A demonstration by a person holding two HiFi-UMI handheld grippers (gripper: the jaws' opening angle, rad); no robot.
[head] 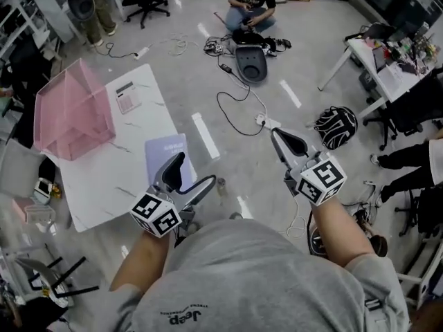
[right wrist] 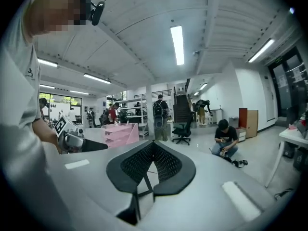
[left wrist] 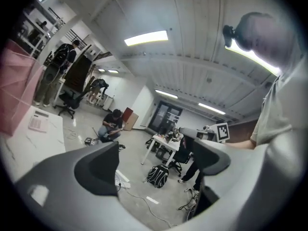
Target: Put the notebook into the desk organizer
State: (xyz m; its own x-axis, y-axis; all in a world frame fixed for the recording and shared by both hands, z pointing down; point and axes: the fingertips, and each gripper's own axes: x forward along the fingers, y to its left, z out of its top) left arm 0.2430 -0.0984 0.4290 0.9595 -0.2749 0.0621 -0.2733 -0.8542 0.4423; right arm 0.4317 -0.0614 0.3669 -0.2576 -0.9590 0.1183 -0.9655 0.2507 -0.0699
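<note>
The left gripper (head: 192,176) has its jaws spread wide with nothing between them, only the room beyond showing through the gap in the left gripper view (left wrist: 154,163); the right gripper (head: 285,141) has its jaws brought together at the tips, empty, as its own view shows (right wrist: 153,150). Both are held up near the person's chest, pointing out across the room rather than down at the work; no step on the notebook has begun.

The lavender notebook (head: 166,155) lies flat on the white marble table (head: 104,178), near its edge and just beyond the left gripper; the pink translucent desk organizer (head: 73,109) stands well apart from it toward the table's far left, with a calculator (head: 127,97) between the two.

Judged from this, the left gripper is the natural one to use; it should tip down and come in low at the notebook's overhanging or near edge, since a flat book offers little to pinch from above; then carry it level and enter the organizer's open side squarely.
</note>
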